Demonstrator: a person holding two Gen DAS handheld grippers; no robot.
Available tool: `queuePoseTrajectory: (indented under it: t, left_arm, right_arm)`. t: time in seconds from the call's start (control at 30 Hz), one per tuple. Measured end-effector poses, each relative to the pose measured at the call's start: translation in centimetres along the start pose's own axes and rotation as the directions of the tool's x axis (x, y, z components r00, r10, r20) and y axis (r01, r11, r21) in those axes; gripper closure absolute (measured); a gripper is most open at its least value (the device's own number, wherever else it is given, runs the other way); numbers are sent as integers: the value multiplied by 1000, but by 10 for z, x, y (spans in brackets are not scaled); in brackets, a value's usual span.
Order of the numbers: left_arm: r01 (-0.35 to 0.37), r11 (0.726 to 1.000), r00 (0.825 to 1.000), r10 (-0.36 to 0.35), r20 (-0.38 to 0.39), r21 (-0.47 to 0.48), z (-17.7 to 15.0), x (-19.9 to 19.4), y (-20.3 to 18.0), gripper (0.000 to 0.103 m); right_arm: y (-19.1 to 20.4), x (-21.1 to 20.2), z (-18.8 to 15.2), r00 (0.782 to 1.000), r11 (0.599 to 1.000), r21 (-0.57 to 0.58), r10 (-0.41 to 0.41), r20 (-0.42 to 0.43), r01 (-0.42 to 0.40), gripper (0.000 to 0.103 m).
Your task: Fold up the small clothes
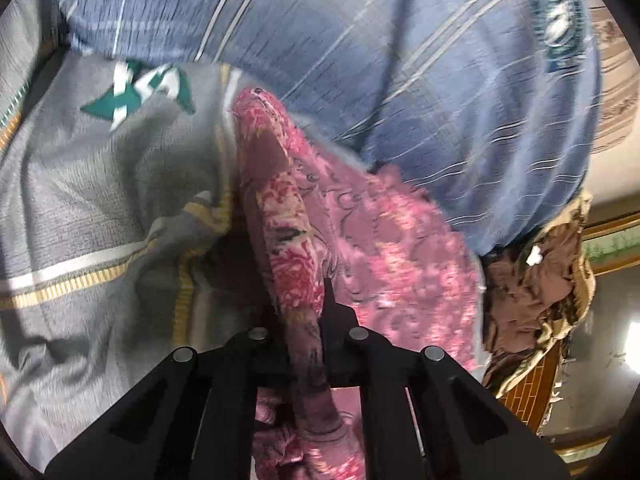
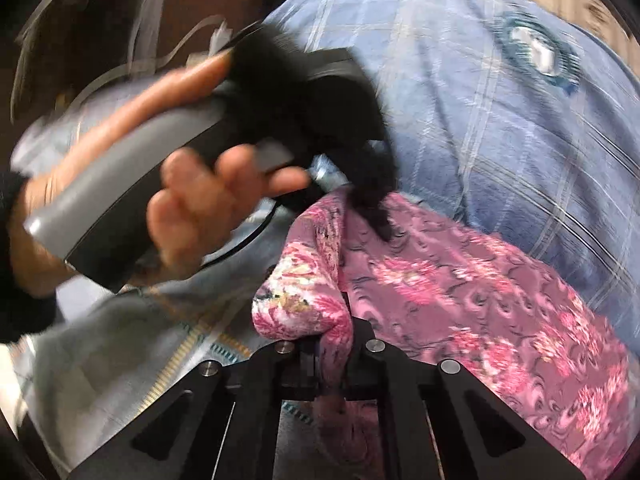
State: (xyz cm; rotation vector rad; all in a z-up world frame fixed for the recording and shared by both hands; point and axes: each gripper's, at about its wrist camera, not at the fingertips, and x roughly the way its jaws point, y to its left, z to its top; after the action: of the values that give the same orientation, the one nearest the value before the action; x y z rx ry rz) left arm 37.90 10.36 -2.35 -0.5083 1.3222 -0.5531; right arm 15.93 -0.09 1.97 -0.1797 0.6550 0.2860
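Pink floral cloth (image 1: 384, 248) hangs mid-frame, pinched at separate edges by left gripper (image 1: 308, 320) and right gripper (image 2: 332, 344), jaws of both clamped on fabric. Left gripper shows upper left in right view, held by hand (image 2: 192, 216). Blue sheet (image 1: 400, 60) behind. Fold looks barely begun: cloth lifted, bunched, no crease visible, flattening and folding left.

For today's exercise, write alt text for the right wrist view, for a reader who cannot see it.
The right gripper is shut on a bunched edge of a pink floral cloth, which drapes away to the right. Upper left, a hand holds the other gripper's grey handle, blurred by motion, its black tip on the same cloth. Blue plaid bedding lies behind.
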Motion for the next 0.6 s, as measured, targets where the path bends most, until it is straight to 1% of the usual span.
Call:
queuePoseTrajectory:
  t: [0.17,0.23,0.33,0.37,0.43,0.53,0.6]
  left_arm:
    - [0,999,999,-2,35,46,-10,-17,-46,97]
    - [-3,998,999,0,40,66,-13,-14,-71,97]
    - [-11,993,999,6,46,115,-17,-12,-108,97]
    - [-20,990,999,14,45,136,-20,-8,-125,97]
    - [-28,986,999,22,38,165,-22,1,-147,97]
    - [-46,977,999,45,8,206,-26,26,-187,97]
    - [-73,969,997,77,-9,236,-30,46,-209,97]
  right_arm:
    - [-31,-30,5,998,993,119,20,56,-27,98]
    - [-44,-39,6,997,988,153,15,73,-26,98]
    - [-69,-59,-1,995,976,218,4,97,-25,98]
    - [-80,-67,-5,994,969,246,-1,107,-26,98]
    - [-100,-78,-12,992,955,295,-7,122,-30,98]
    - [-133,-95,-29,990,924,380,-18,140,-37,97]
    - [-157,-104,-44,989,901,432,-34,146,-33,97]
